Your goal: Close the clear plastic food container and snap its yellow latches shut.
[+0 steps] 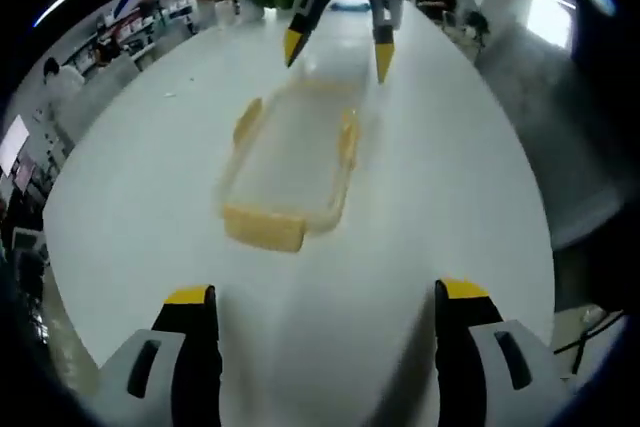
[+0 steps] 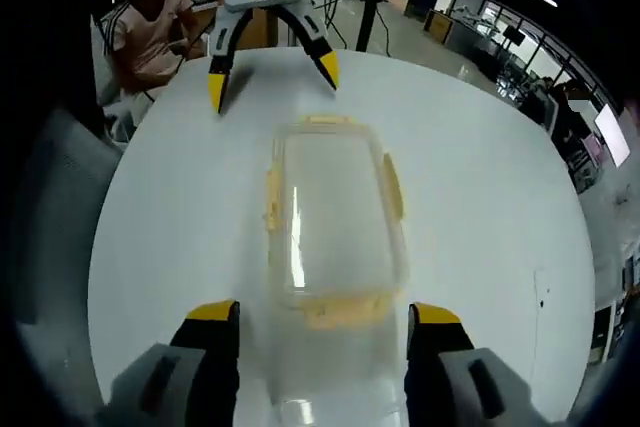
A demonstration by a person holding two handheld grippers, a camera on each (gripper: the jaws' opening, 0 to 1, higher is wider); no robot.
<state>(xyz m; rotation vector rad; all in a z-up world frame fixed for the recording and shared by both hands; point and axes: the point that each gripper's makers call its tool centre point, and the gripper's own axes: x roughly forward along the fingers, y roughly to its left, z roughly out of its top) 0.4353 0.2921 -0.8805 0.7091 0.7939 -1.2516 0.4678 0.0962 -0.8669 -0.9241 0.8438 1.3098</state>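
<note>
clear rectangular plastic food container (image 2: 335,217) on round white desk (image 2: 480,217), lid seated; yellow latches (image 2: 345,313) apparently unsnapped. left gripper (image 2: 272,75) at 12 o'clock, right gripper (image 2: 322,319) at 6, both wide, empty.

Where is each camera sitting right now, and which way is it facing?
Left gripper view: rides the left gripper, facing along the white table at one short end of the clear container; its own yellow-tipped jaws stand apart at the bottom.
Right gripper view: rides the right gripper, facing the container's opposite short end; own jaws apart, a seated person behind.
Shared: the container, the table, and each view shows the other gripper, open, across the container.
</note>
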